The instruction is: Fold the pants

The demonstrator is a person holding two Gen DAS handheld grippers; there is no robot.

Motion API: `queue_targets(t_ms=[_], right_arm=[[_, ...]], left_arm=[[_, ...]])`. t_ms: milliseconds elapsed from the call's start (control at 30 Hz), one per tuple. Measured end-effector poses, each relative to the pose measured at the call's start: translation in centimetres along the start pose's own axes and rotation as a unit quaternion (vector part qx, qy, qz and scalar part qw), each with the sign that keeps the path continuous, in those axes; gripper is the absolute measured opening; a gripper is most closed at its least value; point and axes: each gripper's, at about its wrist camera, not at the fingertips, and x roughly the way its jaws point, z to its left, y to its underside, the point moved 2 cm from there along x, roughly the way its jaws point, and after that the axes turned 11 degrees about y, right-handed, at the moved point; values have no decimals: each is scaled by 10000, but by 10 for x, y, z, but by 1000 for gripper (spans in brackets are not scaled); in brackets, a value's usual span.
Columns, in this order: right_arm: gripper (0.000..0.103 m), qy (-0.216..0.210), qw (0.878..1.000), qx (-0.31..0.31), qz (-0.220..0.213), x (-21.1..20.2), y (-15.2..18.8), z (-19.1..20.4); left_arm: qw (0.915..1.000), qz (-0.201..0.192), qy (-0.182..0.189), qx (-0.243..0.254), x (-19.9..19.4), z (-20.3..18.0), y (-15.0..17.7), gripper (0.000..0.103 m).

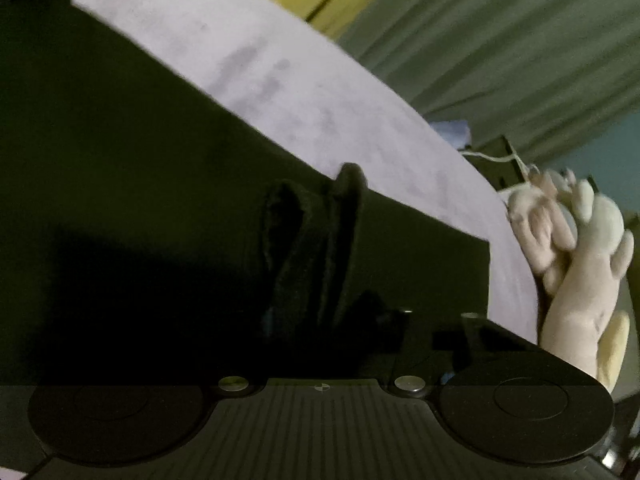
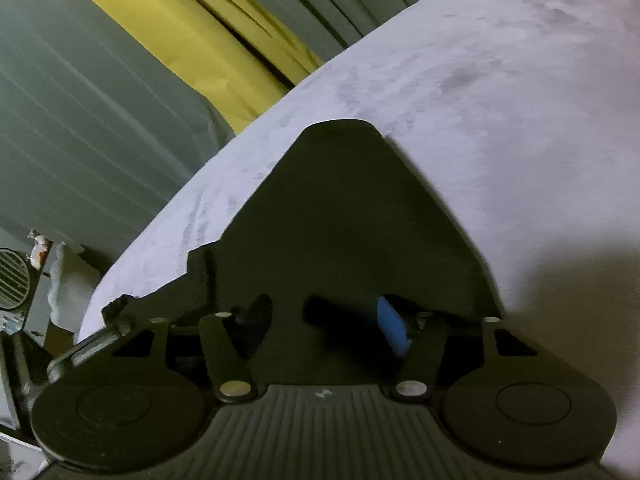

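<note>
Black fabric pants point(image 1: 140, 200) lie spread on a pale lilac bed sheet point(image 1: 280, 92), filling the space ahead of and to the left of the left hand-held gripper point(image 1: 312, 240). Its dark fingers sit close together with a raised fold of the pants pinched between them. A cream plush toy point(image 1: 580, 248) lies to its right at the bed's edge. In the right wrist view, a tapering part of the pants point(image 2: 352, 216) stretches forward from the right hand-held gripper point(image 2: 324, 320); its fingers, one with a blue pad point(image 2: 392, 328), stand moderately apart with the cloth between them, and I cannot tell whether they grip it. Grey-green and yellow curtains point(image 2: 120, 92) hang beyond.
</note>
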Motion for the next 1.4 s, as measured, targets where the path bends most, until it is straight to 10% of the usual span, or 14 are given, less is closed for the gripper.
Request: queue_targets(t_ms=[100,500,633,833,1133,1400], right_arm=[[84,-391,9991,167,8,-1,-1,-4],[91,-1939,9640,1812,-148,-30,7,-54],[78,-1302,9815,1405,-78,-28,6,-35],[28,82,9975,-523,-474,-16,2,37],[23,1592,9516,-2496,-823,47,-14,111],[23,1778,9506,-2345,-991,72,-15,114]], left_arm=[[9999,-9,78,-82,-3,1,0,17],[9951,-518,-193,816,-92,-3,-29,15],[9833,-656,-1067,1324,-116,22,-20,20],[9885,-759,-922,929,-111,57,2,50],[9925,-996,-444,561,-108,70,-7,54],[9916,-954,-624,609,-108,59,-14,53]])
